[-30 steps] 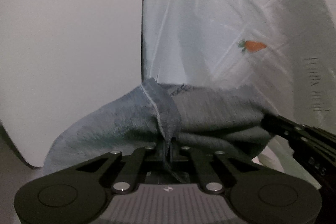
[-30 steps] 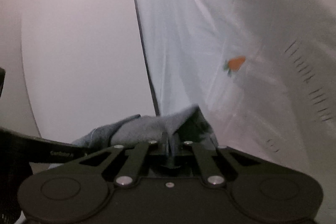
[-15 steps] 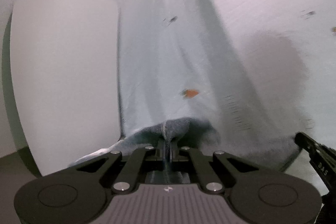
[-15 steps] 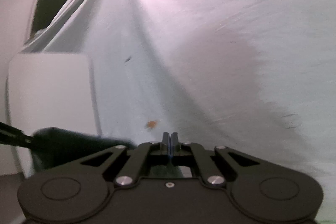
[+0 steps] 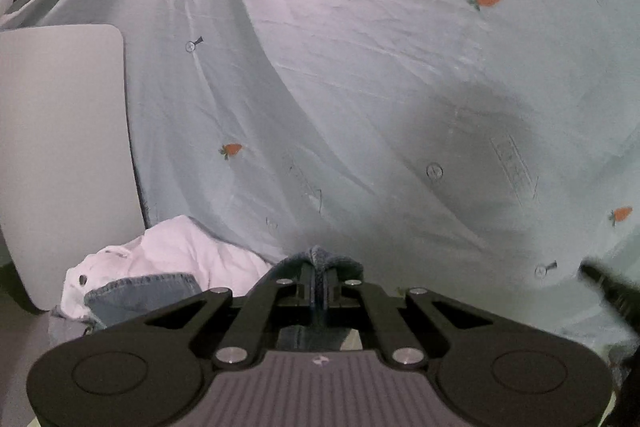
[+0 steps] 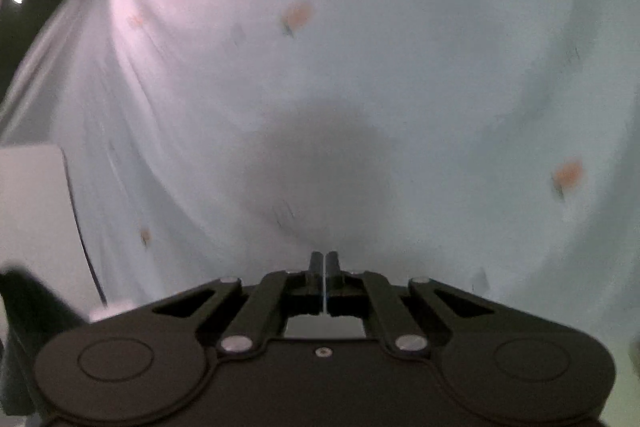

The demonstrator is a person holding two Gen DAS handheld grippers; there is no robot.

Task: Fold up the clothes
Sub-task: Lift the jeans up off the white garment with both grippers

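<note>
Denim garment (image 5: pixel 320 267) is pinched in my left hand-held gripper (image 5: pixel 320 287) above the carrot-print sheet (image 5: pixel 360 87), so I am holding it taut while my right hand-held gripper (image 6: pixel 323 267) looks closed, its catch unseen.

A bedroom in a home; a bed sheet (image 5: pixel 360 75) with little carrots covers the bed; a pile of clothes (image 5: pixel 160 275) lies there.

Both wrist views face forward, low and close over pale blue carrot-printed bedsheet (image 5: pixel 360 87) (image 6: pixel 400 67); shared ground, right view blurred.
</note>
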